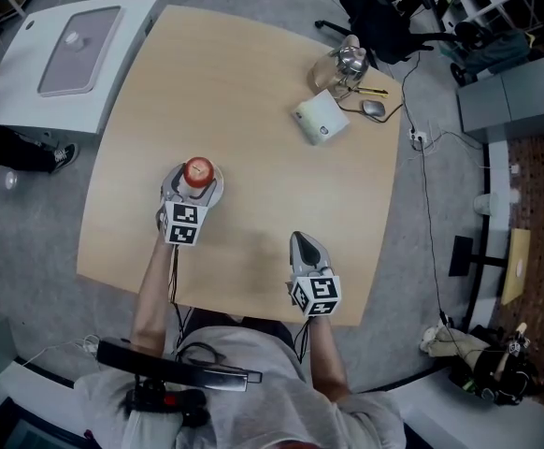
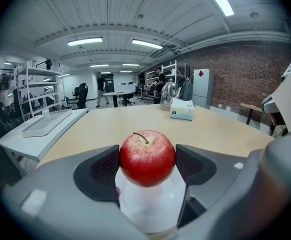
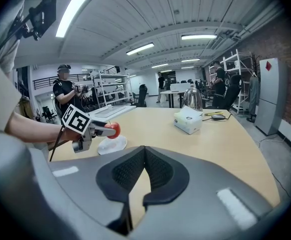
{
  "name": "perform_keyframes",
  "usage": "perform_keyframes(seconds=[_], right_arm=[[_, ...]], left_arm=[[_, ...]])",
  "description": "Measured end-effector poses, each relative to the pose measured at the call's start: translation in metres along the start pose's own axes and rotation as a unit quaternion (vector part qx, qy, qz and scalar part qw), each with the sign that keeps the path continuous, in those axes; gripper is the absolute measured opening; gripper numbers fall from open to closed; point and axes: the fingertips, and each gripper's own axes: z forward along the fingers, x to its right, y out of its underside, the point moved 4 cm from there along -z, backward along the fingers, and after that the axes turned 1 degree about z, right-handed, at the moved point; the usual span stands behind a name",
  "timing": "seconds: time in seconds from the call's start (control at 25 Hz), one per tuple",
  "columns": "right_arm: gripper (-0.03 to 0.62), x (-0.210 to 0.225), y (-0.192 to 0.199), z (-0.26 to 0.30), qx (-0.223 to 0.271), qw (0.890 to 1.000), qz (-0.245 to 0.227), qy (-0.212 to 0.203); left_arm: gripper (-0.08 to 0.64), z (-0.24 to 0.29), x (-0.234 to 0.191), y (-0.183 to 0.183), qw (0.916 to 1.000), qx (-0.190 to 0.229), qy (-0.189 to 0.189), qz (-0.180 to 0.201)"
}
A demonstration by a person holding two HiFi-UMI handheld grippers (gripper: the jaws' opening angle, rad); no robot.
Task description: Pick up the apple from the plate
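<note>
My left hand-held gripper (image 2: 147,160) clamps the apple (image 2: 146,154) over its plate (image 2: 151,210), 9 o'clock of the tabletop's (image 1: 253,101) centre, my right hand-held gripper (image 3: 144,176) closed, empty, at 5 o'clock; grasp made, I judge a steady lift comes next.

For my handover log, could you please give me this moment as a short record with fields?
left gripper: shut on the apple, one pad on each side
apple: red, stem up, over the plate; I cannot tell if it touches the plate
plate: white, on the table, near its left edge
right gripper: shut, empty, near the table's front edge
far side of table: tissue box, kettle, mouse
</note>
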Motion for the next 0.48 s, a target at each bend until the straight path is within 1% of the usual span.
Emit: perform_keyframes(seconds=[0.24, 0.48], right_arm=[[0.006, -0.005, 0.001, -0.013, 0.009, 1.000, 0.005, 0.007], [0.006, -0.005, 0.006, -0.029, 0.018, 1.000, 0.014, 0.021]], left_arm=[[0.373, -0.021, 0.012, -0.017, 0.9996, 0.012, 0.008, 0.024], [0.373, -0.031, 0.031, -0.024, 0.9992, 0.018, 0.024, 0.027]])
